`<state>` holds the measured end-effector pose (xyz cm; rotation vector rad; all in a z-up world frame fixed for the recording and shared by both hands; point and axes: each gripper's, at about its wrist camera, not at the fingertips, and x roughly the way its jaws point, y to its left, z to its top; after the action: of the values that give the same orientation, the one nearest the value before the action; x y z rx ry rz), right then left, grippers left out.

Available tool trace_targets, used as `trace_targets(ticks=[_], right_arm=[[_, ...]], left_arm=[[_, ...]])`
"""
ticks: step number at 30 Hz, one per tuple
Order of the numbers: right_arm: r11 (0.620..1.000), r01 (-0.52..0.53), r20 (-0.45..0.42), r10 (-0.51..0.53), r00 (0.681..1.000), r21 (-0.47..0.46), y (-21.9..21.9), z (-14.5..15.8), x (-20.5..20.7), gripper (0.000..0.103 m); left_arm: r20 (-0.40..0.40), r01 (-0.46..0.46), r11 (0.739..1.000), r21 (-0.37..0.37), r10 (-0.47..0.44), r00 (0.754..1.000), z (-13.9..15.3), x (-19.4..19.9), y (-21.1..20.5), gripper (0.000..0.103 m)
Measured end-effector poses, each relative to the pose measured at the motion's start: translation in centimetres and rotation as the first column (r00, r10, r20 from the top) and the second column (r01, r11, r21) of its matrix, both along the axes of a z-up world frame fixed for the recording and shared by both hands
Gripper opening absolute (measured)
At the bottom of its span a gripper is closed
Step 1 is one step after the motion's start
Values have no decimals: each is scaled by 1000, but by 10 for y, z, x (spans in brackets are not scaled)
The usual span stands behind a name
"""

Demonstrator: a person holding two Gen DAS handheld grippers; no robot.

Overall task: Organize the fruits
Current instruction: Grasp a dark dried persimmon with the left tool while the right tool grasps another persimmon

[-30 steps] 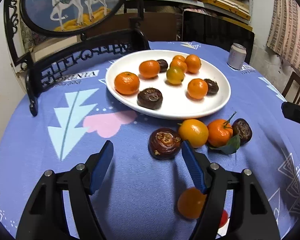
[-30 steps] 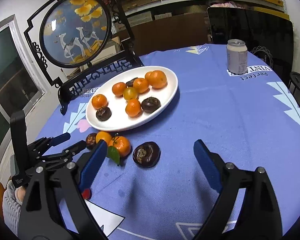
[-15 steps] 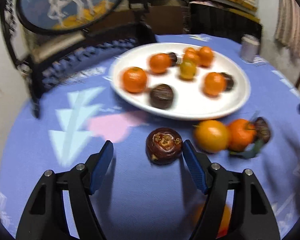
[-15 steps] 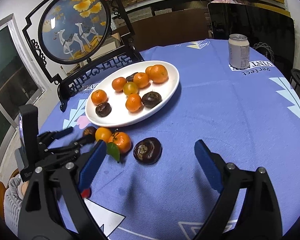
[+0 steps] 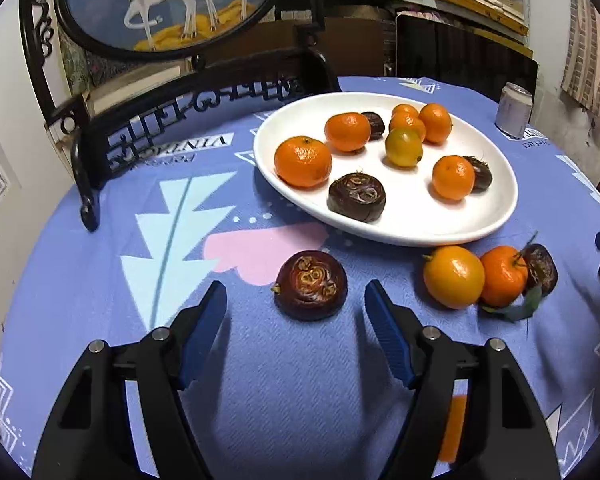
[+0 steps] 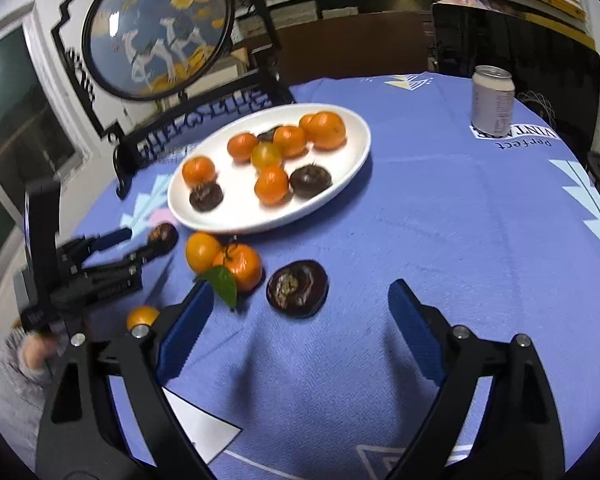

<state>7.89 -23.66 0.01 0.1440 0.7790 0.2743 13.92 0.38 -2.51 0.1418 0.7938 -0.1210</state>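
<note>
Our left gripper (image 5: 296, 306) stands apart just short of the dark brown wrinkled fruit (image 5: 311, 284), now centred ahead, near the white oval plate (image 5: 496, 216). Our right gripper (image 6: 302, 306) gapes before another dark fruit (image 6: 297, 288), bare blue worktop (image 6: 460, 232) rightward.

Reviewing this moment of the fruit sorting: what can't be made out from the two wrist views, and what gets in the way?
- Orange fruit, left wrist view: mostly hidden behind the left gripper; its full shape is unclear.
- Small orange fruit, right wrist view: lower part covered by the right gripper.
- Dark fruit, right wrist view: blurred and partly behind the left gripper.
- Can, left wrist view: label too small to read.
</note>
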Motion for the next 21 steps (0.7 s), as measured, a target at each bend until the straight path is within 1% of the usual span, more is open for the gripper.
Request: trace_targets(ticks=[6,9,12,14,16,18,21], right_arm=[[993,-45,-9,44,999,-113,23,-16,1,90],[985,-39,4,41,999,-169,29,-21,2,90],[975,-31,14,35,999,-220,34,-25,6,90],[971,-29,18,34,999,-236,36,-26,8,90],[969,-30,17,36,999,-244,39,-28,12,86],[968,-34,12,38,999,-247,40,-29,15,79],[969,-37,-1,38,999,-244,39,-32,17,77]], left_arm=[[-14,21,1000,8,-21,1000,-4,6,-5,73],[-27,31,999,12,-30,999,-6,9,-8,73],[-46,27,1000,-1,-27,999,-8,12,-8,73],[-56,21,1000,-14,-22,998,-8,14,-5,73],[-65,15,1000,-28,-17,998,-9,15,-3,73],[-71,12,999,-37,-15,997,-9,16,-1,73],[-79,13,999,-47,-17,997,-10,16,-1,73]])
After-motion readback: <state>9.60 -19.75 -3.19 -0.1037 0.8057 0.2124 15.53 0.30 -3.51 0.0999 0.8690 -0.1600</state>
